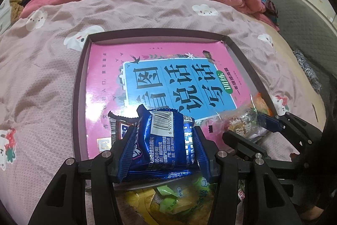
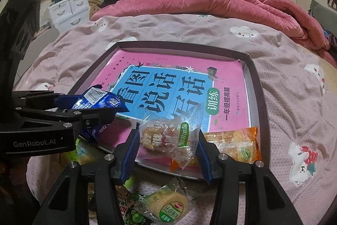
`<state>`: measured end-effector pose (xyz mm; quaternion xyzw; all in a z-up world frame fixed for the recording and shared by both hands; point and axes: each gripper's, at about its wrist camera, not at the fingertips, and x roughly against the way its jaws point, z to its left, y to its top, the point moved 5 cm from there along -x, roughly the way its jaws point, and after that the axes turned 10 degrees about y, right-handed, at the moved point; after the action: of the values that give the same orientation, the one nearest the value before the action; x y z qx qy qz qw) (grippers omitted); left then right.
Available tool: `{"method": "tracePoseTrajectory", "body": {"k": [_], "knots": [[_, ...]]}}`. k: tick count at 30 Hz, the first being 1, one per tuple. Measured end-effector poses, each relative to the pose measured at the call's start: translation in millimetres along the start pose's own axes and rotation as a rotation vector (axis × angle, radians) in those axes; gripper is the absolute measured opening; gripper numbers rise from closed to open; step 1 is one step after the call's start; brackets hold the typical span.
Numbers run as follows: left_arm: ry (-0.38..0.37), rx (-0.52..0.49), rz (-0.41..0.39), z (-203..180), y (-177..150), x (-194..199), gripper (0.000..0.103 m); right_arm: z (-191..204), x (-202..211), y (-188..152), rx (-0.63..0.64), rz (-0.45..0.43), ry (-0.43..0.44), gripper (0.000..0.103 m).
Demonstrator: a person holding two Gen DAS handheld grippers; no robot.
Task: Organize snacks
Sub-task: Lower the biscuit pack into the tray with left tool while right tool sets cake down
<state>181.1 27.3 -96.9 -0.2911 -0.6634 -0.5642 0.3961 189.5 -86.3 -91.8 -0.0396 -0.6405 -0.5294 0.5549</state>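
My left gripper (image 1: 164, 144) is shut on a blue snack packet (image 1: 162, 140) with a barcode, held above the near left corner of a dark shallow tray (image 1: 81, 77). It also shows in the right wrist view (image 2: 99, 101). My right gripper (image 2: 168, 140) is shut on a clear-wrapped pastry (image 2: 168, 135), over the tray's (image 2: 258, 85) near edge. A pink and blue book (image 2: 168, 85) lies in the tray. An orange snack packet (image 2: 236, 146) lies in the tray's near right corner.
The tray rests on a bed with a pink patterned sheet (image 2: 284, 77). A rumpled pink quilt (image 2: 231, 3) lies at the back. Green and yellow snack packets (image 2: 166, 204) lie on the sheet before the tray, also below my left gripper (image 1: 168, 199). White drawers (image 2: 67, 10) stand far left.
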Motion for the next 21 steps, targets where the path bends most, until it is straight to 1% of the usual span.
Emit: {"method": "tracePoseTrajectory", "body": {"k": [3,6,21], "knots": [[0.000,-0.002,0.001,-0.8,-0.1,-0.6,0.055,0.9,0.3,0.0,0.002,0.002,0.001,0.052],[-0.003,-0.003,0.002,-0.7,-0.3,-0.5,0.055,0.4,0.9,0.7,-0.003,0.001,0.001,0.054],[-0.017,0.001,0.009,-0.8,-0.6,-0.8,0.055,-9.7,10.0,1.0,-0.049,-0.023,0.003,0.056]]}}
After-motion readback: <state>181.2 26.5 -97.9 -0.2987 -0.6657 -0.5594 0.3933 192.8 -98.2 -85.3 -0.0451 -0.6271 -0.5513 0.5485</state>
